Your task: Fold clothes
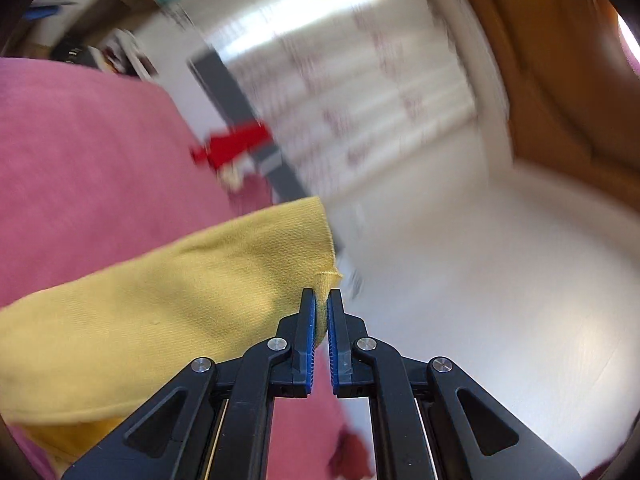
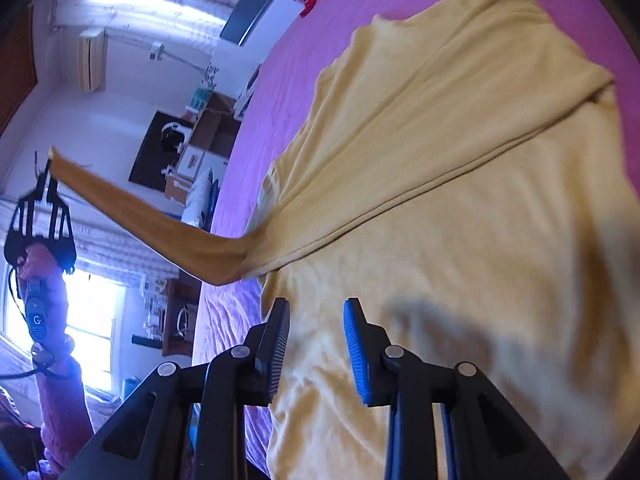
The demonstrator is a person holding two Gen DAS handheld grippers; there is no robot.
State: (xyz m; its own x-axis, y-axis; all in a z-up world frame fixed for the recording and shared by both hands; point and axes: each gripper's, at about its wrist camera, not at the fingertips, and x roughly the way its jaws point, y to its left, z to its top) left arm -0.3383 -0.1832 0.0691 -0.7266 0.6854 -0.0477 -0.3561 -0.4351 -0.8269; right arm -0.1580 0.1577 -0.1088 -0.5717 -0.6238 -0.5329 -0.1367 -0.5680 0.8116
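Garment: yellow top (image 2: 460,208), spread flat on the pink bedsheet (image 2: 288,80); body's long axis runs from near your right gripper to the far bed edge
Sleeve: yellow sleeve (image 2: 160,224) pulled taut off the bed, long axis slanting up & left from the shoulder to your left gripper (image 2: 44,182); cuff end points away from the body
Left gripper: jaws pressed together, pinching the cuff (image 1: 326,280) at the tips; rest of sleeve trails to its left in the wrist view
Right gripper: your right gripper (image 2: 316,316) has jaws spread, nothing between them, over the top's near part; contact w/ fabric can't be told
Hand: your left hand (image 2: 34,262) grips the handle, held well above bed level
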